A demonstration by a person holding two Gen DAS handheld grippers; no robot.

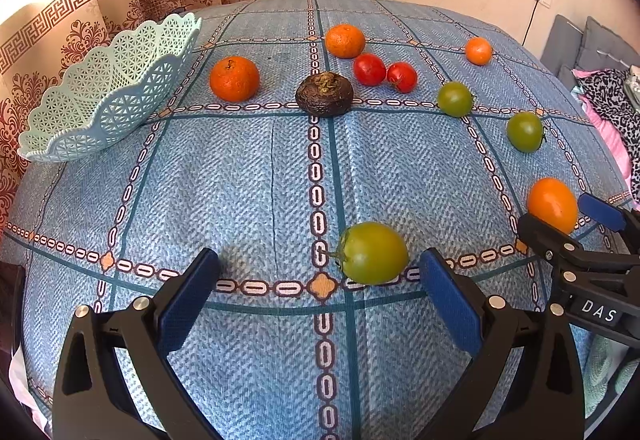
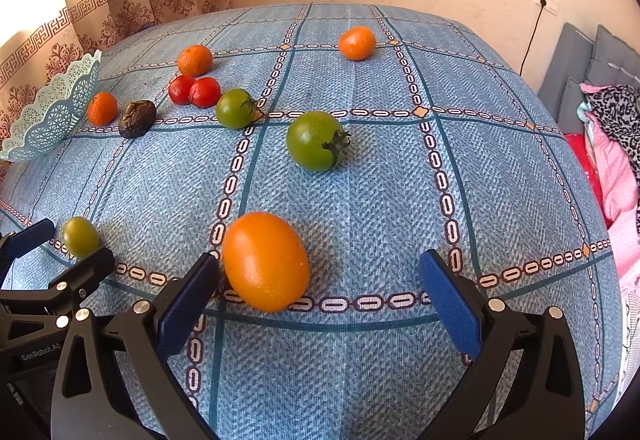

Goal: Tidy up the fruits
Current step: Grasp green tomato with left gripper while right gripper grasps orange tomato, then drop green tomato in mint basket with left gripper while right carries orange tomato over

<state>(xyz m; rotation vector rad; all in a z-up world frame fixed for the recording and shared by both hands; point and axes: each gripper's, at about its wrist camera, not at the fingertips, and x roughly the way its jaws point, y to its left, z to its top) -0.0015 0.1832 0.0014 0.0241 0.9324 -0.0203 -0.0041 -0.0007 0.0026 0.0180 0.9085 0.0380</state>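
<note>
Lost to the frame edge at 4 o'clock: most of the right gripper (image 1: 576, 217), its far blue pad (image 1: 600, 208) half screened by the orange fruit (image 1: 552, 204). At 9 o'clock, clipped likewise: the left gripper (image 2: 60, 244). Basket (image 2: 52, 115) cut at the left rim.

The blue checked cloth (image 1: 240, 179) covers a table. On it lie 4 orange fruits, 2 red tomatoes (image 1: 384, 73), 3 green tomatoes and 1 dark wrinkled fruit (image 1: 324, 94). A pale lacy basket (image 1: 108, 91) sits far left of the tongs.
</note>
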